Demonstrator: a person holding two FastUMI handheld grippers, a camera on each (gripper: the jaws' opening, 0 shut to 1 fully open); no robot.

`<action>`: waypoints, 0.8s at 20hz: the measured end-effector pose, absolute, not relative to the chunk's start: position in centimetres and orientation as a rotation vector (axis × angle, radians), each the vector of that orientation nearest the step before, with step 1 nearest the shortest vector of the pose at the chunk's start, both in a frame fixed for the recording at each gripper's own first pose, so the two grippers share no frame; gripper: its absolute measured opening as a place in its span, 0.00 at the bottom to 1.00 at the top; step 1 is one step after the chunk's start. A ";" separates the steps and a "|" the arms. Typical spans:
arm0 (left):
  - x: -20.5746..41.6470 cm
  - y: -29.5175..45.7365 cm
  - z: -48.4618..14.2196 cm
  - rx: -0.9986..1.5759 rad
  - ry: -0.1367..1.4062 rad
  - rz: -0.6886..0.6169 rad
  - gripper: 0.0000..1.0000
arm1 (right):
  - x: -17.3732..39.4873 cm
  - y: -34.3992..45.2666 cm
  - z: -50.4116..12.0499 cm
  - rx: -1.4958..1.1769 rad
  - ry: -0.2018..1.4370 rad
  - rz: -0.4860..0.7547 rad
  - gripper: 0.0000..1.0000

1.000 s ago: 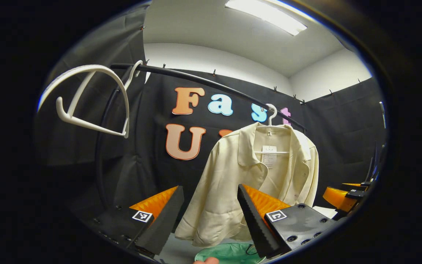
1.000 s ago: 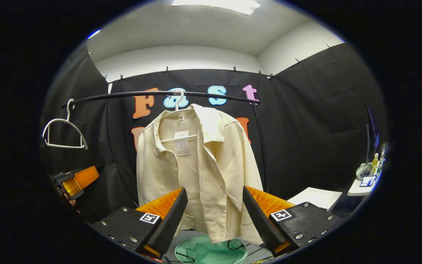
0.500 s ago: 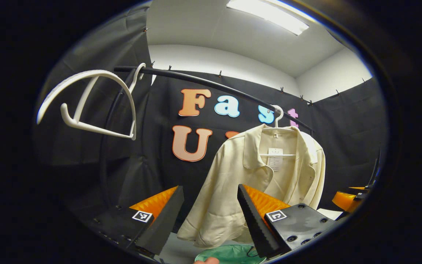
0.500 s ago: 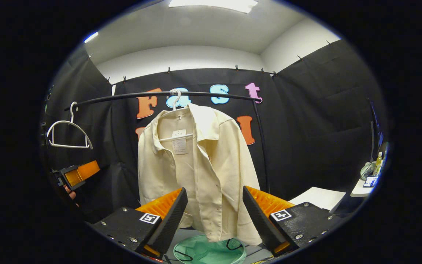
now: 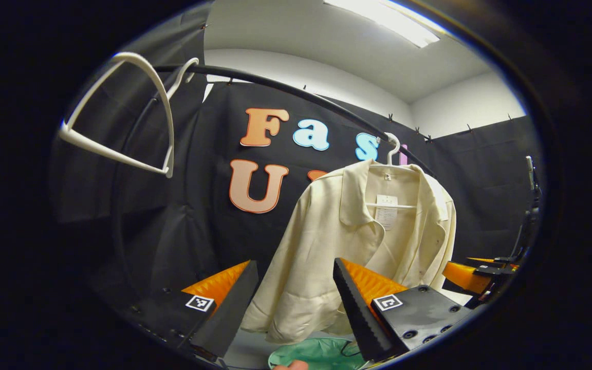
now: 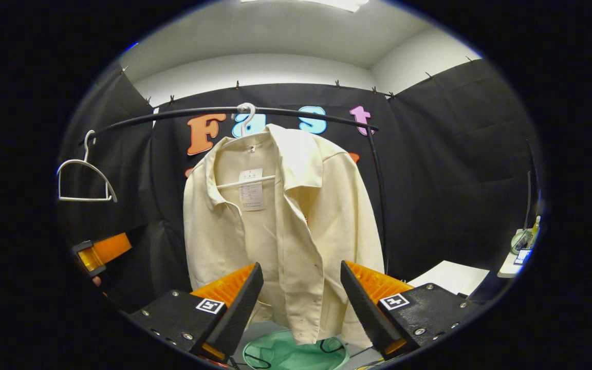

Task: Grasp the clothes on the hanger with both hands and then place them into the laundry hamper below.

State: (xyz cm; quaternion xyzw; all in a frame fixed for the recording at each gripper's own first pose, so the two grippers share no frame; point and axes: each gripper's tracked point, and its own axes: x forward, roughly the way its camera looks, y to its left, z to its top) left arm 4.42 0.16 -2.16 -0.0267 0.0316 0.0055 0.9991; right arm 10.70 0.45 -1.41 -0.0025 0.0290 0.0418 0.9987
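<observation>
At the centre of the right gripper view, the cream jacket (image 6: pixel 285 226) hangs on its hanger (image 6: pixel 246 115) above the green hamper (image 6: pixel 296 354). Both the left gripper (image 5: pixel 296 303) and right gripper (image 6: pixel 301 303) stand wide open, holding nothing; this looks like the approach, and next each must close on the cloth.

Green laundry hamper (image 6: pixel 296 353) sits low, its near rim cut off by the edge of the right gripper view, and the cream jacket's (image 6: pixel 280 231) hem covers its far rim. Jacket tag (image 6: pixel 251 190): print too small to read. Bottles (image 6: pixel 532 231) at far right are too tiny to identify.
</observation>
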 end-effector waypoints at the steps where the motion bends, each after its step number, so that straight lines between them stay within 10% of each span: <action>1: 4.7 0.6 -2.5 -0.056 0.072 -0.003 0.96 | 12.3 1.0 -1.8 -0.021 0.066 0.069 0.94; 14: 7.6 1.4 -5.2 -0.091 0.111 -0.194 0.97 | 22.0 -2.0 -2.3 -0.202 0.020 -0.339 0.95; 16: 7.9 1.0 -5.0 -0.089 0.095 -0.179 0.97 | 21.8 -4.4 -1.7 -0.187 0.016 -0.352 0.74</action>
